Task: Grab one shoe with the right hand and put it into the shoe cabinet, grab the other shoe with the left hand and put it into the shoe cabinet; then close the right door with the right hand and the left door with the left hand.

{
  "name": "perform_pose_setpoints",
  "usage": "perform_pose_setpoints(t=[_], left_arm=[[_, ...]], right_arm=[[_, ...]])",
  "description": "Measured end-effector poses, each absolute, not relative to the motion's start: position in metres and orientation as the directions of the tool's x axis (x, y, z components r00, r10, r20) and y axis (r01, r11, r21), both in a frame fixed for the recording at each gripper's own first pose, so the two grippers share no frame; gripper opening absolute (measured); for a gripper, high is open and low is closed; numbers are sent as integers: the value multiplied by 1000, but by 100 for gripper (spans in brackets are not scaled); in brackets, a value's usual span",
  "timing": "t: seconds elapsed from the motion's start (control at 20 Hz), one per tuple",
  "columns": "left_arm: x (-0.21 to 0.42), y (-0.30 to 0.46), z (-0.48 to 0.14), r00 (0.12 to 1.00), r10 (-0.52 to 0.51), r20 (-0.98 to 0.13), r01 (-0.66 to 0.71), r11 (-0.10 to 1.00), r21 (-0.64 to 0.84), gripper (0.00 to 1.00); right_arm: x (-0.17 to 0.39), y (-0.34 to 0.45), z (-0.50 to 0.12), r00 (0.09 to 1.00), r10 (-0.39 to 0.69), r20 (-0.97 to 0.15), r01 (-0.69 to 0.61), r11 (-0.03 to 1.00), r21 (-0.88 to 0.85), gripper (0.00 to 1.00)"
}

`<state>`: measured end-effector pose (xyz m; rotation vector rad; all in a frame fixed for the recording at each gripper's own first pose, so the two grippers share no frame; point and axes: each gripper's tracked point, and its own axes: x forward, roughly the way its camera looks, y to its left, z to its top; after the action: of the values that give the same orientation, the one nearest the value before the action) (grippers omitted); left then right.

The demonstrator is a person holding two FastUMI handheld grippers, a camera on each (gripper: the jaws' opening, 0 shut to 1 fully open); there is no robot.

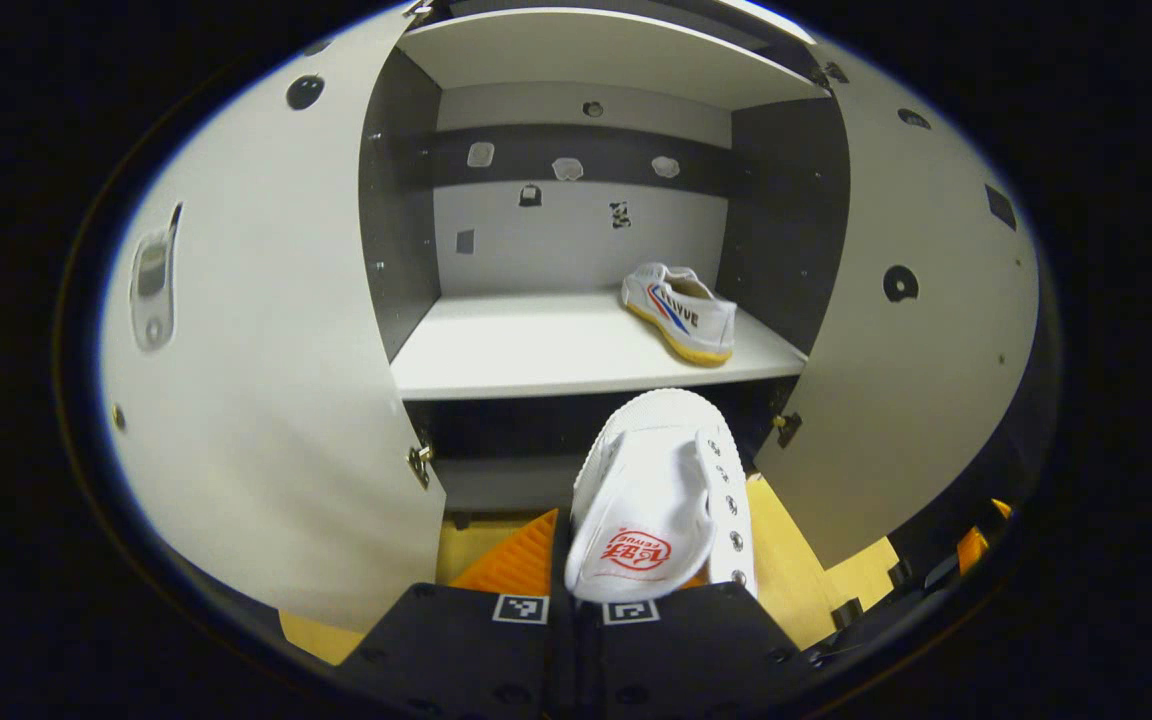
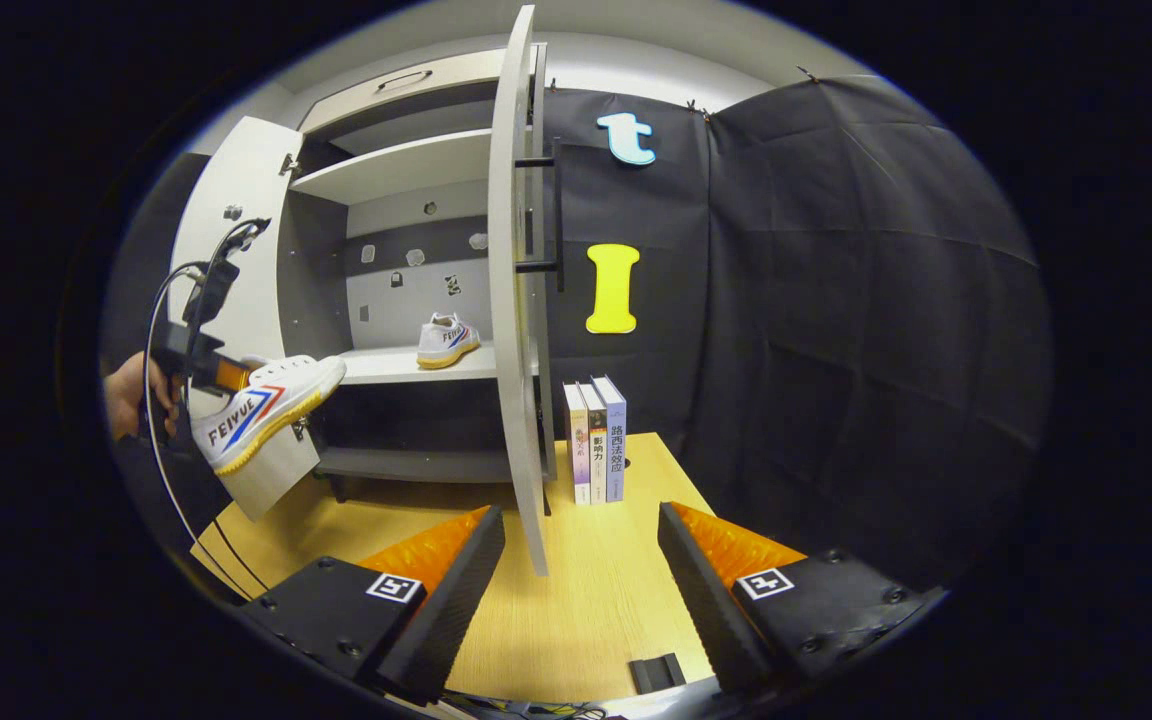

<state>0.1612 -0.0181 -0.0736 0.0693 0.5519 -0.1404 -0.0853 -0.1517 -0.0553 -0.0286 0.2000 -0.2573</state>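
The left hand-held gripper (image 1: 576, 600) grasps a white shoe (image 1: 658, 495) by its heel, the cabinet shelf (image 1: 536, 350) ahead; the second shoe (image 1: 681, 312) rests there, ahead-right; the right hand-held gripper (image 2: 581, 560) hangs released over the desk (image 2: 576, 600).

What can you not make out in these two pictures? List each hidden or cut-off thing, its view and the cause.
- Left gripper view: the held shoe covers the left gripper fingers' contact with it.
- Left gripper view: the space under the shelf is too dark to read.
- Right gripper view: the edge-on right door hides the cabinet's right side.
- Right gripper view: the book spines are too small.
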Motion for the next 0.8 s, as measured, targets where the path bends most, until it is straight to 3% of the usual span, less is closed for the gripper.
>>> perform_pose_setpoints(t=[0.4, 0.65, 0.8], left_arm=[[303, 10, -9, 861, -2, -509, 26, 999, 39, 6], [379, 1, -23, 820, 14, -572, -26, 1000, -13, 5], [415, 3, -32, 805, 75, -589, -43, 997, 67, 7]], right_arm=[[-70, -182, -47, 950, -243, -196, 244, 970, -18, 98], [-69, -189, -45, 949, -241, -204, 243, 970, -14, 98], [-71, -213, -46, 938, -274, -213, 276, 961, -23, 98]])
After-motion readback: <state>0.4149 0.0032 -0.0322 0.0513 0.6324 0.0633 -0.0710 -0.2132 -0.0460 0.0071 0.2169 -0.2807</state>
